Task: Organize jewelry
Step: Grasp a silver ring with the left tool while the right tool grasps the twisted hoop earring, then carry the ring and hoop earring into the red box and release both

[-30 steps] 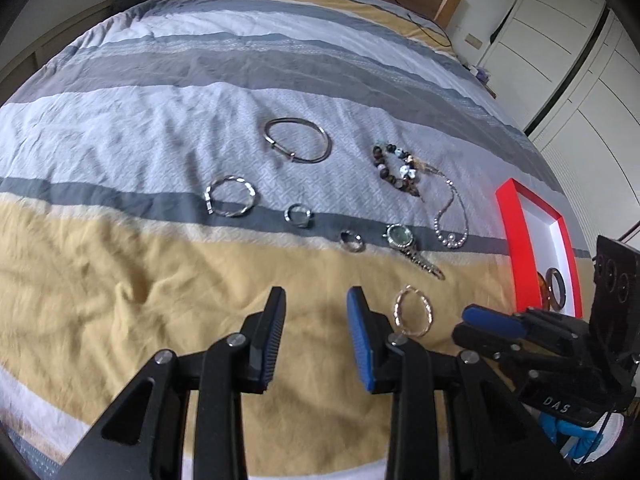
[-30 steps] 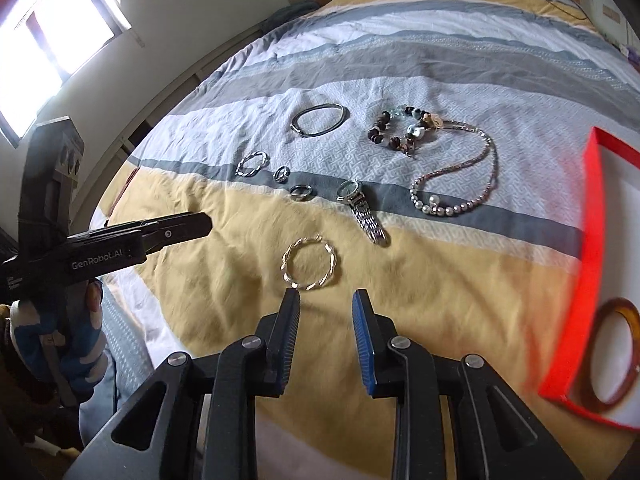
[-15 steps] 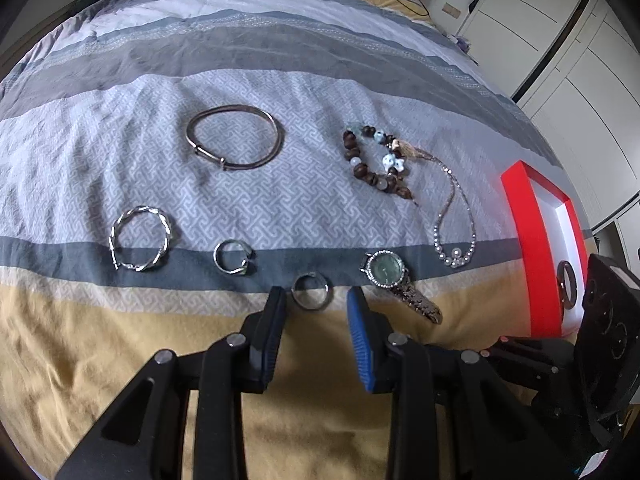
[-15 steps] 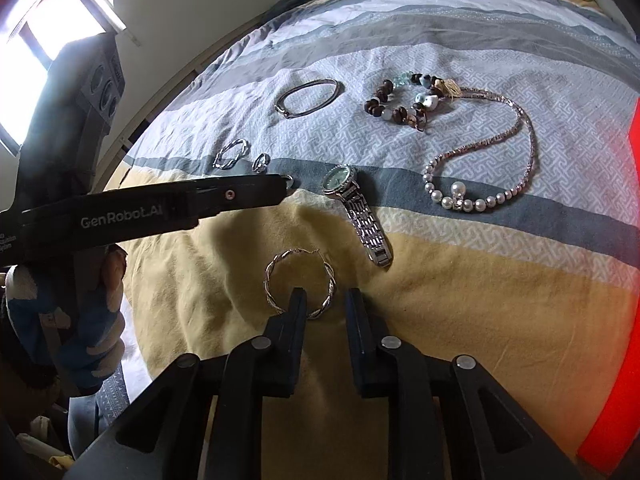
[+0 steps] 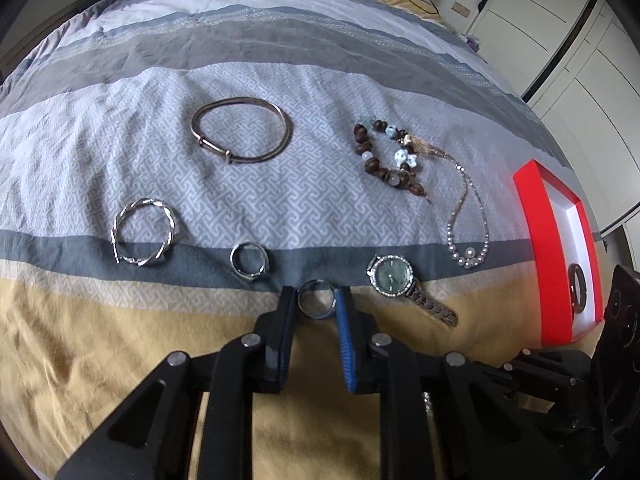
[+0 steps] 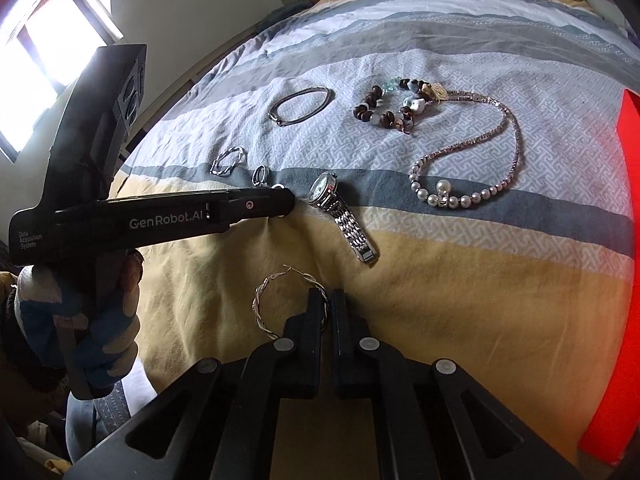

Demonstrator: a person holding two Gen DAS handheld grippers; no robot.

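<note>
Jewelry lies spread on a striped bed. My left gripper (image 5: 315,300) is open, with its fingertips on either side of a small silver ring (image 5: 316,299) on the bedcover. My right gripper (image 6: 329,300) is shut on the right edge of a twisted silver hoop (image 6: 276,300) lying on the yellow stripe. A red tray (image 5: 554,248) with a white inside at the right holds a brown bangle (image 5: 579,288).
A silver bangle (image 5: 241,130), a second twisted hoop (image 5: 143,236), another ring (image 5: 249,262), a beaded bracelet (image 5: 386,156), a pearl necklace (image 5: 468,232) and a wristwatch (image 5: 404,284) lie on the cover. White wardrobe doors (image 5: 568,28) stand at the right.
My left gripper moved forward and down until its fingers came beside the small ring. My right gripper moved onto the twisted hoop and shut on its edge.
</note>
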